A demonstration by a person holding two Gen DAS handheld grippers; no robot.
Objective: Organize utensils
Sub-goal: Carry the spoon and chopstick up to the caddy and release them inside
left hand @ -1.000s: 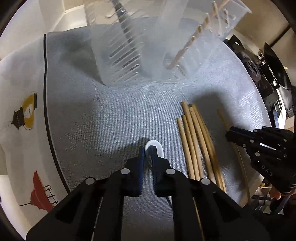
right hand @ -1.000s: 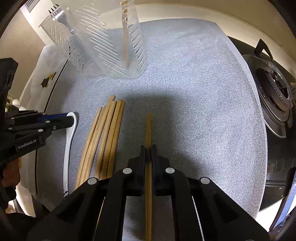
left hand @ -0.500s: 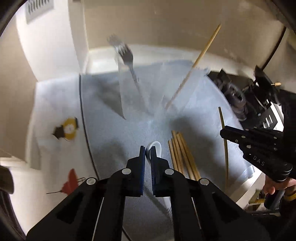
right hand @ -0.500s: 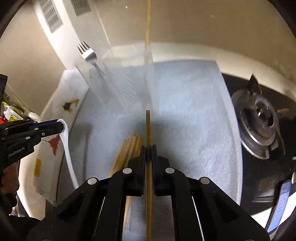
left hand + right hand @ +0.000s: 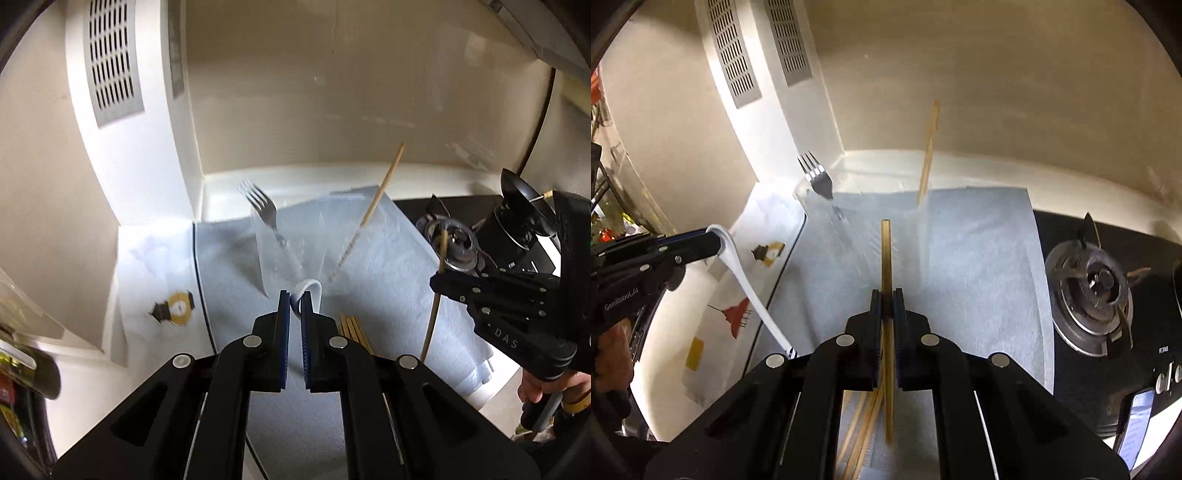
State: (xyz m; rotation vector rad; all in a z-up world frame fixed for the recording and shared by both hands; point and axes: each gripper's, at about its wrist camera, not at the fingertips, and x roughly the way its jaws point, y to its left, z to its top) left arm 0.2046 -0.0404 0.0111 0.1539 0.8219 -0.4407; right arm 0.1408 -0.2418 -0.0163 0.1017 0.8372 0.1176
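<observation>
My left gripper (image 5: 294,300) is shut on a white spoon (image 5: 309,287), held up off the grey mat; the right wrist view shows the spoon (image 5: 746,284) hanging down from it at the left. My right gripper (image 5: 886,299) is shut on a wooden chopstick (image 5: 886,251), lifted and pointing toward the clear slotted utensil holder (image 5: 864,221); it also shows in the left wrist view (image 5: 441,254). The holder (image 5: 295,243) stands at the back of the mat with a fork (image 5: 264,210) and one chopstick (image 5: 380,192) in it. Several chopsticks (image 5: 352,328) lie on the mat.
The grey mat (image 5: 979,258) covers the counter. A gas stove burner (image 5: 1097,284) sits to the right, a phone (image 5: 1137,417) at its near corner. A white printed cloth (image 5: 724,306) lies left of the mat. A wall with vent grilles (image 5: 738,55) stands behind.
Both grippers have risen well above the mat, each carrying its utensil. The views have tilted up from the mat toward the holder and the wall.
</observation>
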